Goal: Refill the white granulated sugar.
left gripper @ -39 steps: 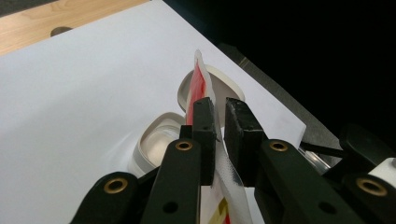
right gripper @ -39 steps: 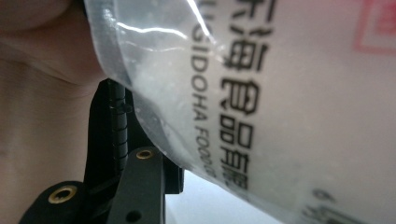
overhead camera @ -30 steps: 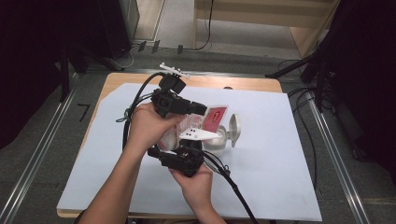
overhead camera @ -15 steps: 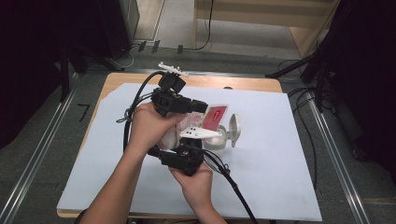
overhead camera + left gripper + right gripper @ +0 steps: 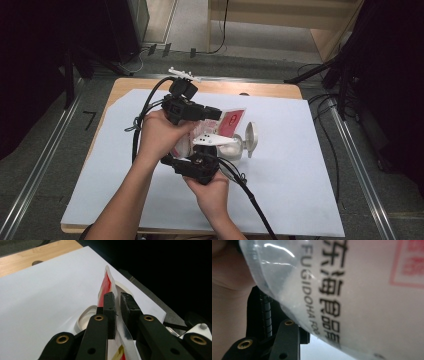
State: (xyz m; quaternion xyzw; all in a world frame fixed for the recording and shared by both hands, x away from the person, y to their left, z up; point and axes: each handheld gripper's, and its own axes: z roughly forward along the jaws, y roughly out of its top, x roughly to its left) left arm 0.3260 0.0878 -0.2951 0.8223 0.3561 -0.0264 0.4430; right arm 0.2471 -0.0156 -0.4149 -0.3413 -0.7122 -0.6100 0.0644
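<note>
Counter (image 5: 280,90) of pale wood, covered by a white sheet (image 5: 300,190), with two hand-held grippers meeting over its middle. Left gripper (image 5: 216,113), seen from above, reaches rightward from the person's left hand (image 5: 159,135); in the left gripper view its jaws are clenched on the thin upper edge of a red-and-white plastic pouch (image 5: 108,283), the film pinched flat between the two black pads. Right gripper (image 5: 197,166) sits just below it in the right hand (image 5: 214,192), pointing up toward the pouch; in the right gripper view the pouch (image 5: 362,290), translucent and printed with black characters, lies close against the lens, and whether these jaws press on it cannot be told. Pouch (image 5: 232,120) is thus held up above the sheet between the two grippers. White round container (image 5: 227,147) lies on the sheet directly beneath and beside the pouch, its hinged lid (image 5: 251,140) swung open to the right.
</note>
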